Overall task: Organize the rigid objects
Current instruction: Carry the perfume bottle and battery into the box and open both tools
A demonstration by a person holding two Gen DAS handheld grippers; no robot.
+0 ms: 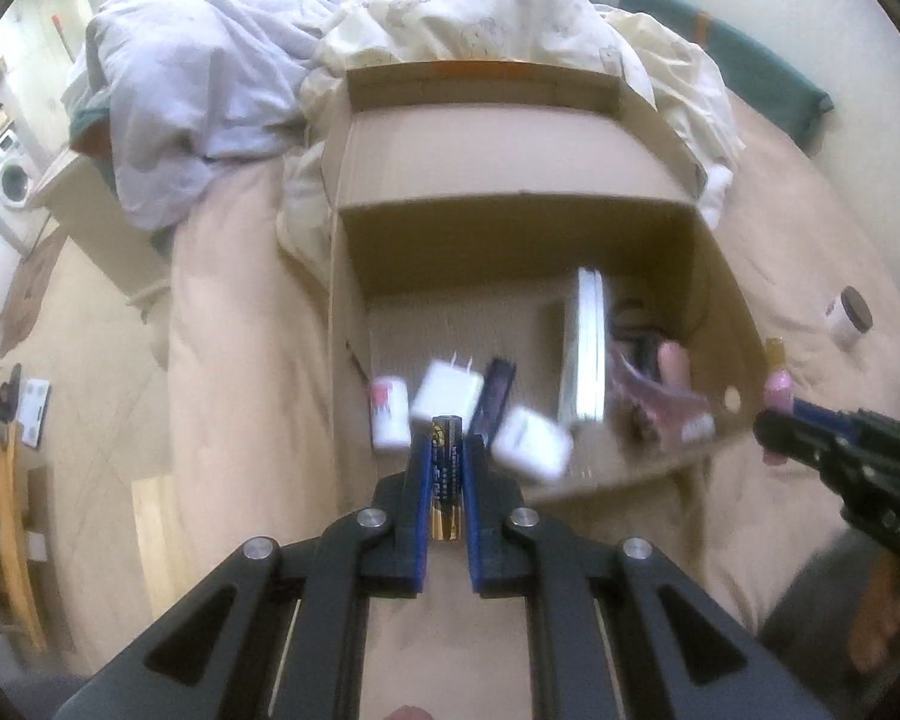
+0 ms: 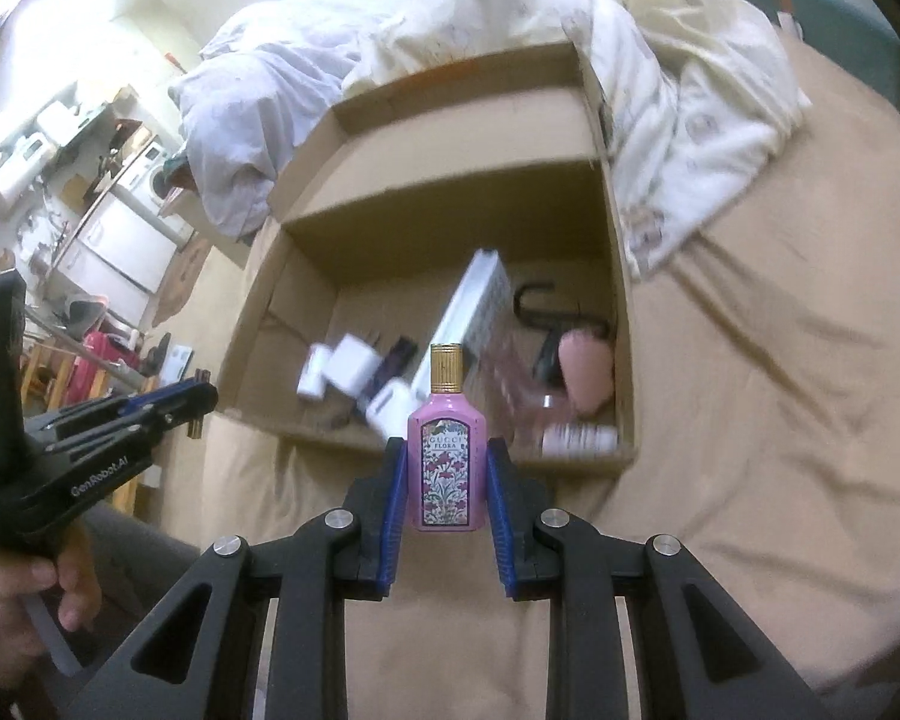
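Observation:
My left gripper (image 1: 447, 441) is shut on a black, blue and gold battery (image 1: 446, 474) that stands upright between its blue pads, in front of an open cardboard box (image 1: 498, 156) on the bed. My right gripper (image 2: 446, 447) is shut on a pink perfume bottle (image 2: 447, 462) with a gold cap, held upright before the same cardboard box (image 2: 450, 132). In the left wrist view the right gripper (image 1: 774, 429) shows at the right edge with the pink bottle (image 1: 778, 387). The left gripper (image 2: 201, 399) appears at the left of the right wrist view, held by a hand (image 2: 6, 600).
Inside the box lie white chargers (image 1: 447, 387), a small white bottle (image 1: 390, 414), a dark flat item (image 1: 495, 396), a white book-like slab (image 1: 588, 348), a pink rounded thing (image 2: 588, 372). A brown-lidded jar (image 1: 849, 318) sits on the beige sheet (image 2: 780, 420). Crumpled bedding (image 1: 210, 90) is piled behind the box.

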